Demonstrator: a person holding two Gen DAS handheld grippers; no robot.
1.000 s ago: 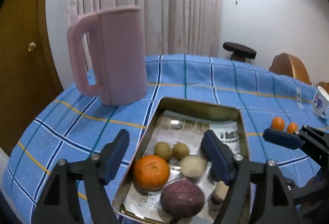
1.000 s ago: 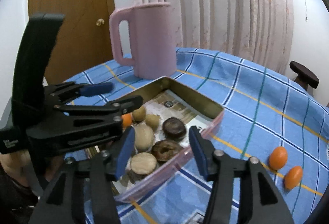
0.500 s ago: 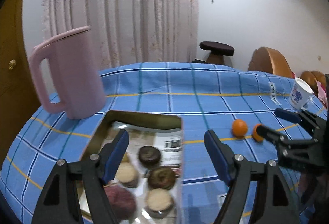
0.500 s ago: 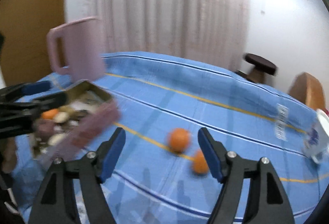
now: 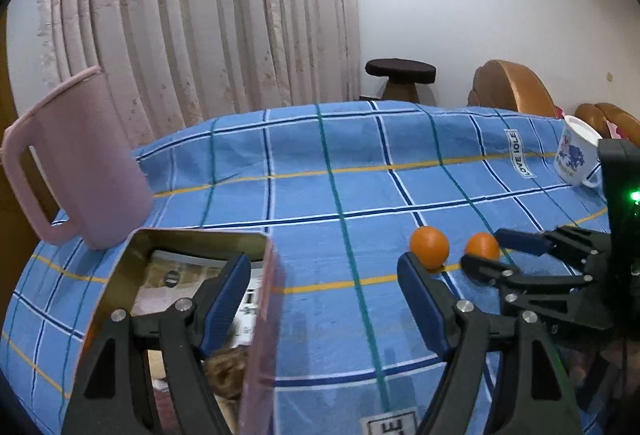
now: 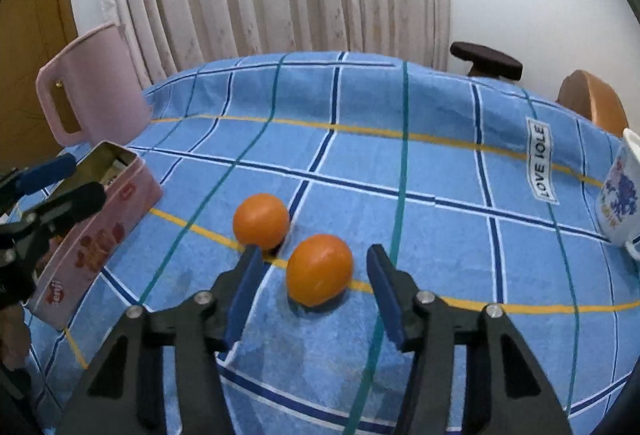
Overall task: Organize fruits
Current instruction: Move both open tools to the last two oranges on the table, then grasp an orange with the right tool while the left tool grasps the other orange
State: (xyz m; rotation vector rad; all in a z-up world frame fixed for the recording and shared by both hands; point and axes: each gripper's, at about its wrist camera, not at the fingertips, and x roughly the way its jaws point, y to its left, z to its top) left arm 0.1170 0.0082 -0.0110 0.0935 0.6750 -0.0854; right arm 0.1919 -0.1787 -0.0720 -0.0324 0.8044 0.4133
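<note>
Our right gripper has its jaws closing around the near orange, pads not yet touching it. The other orange sits just beside it on the cloth. Our left gripper stays spread and empty by the tin.

Table: draped in a blue checked cloth (label reads "LOVE IOLE").
Pitcher: pink, standing at the left edge.
Mug: white with blue print, far right.
Backdrop: pale curtain, dark stool.
</note>
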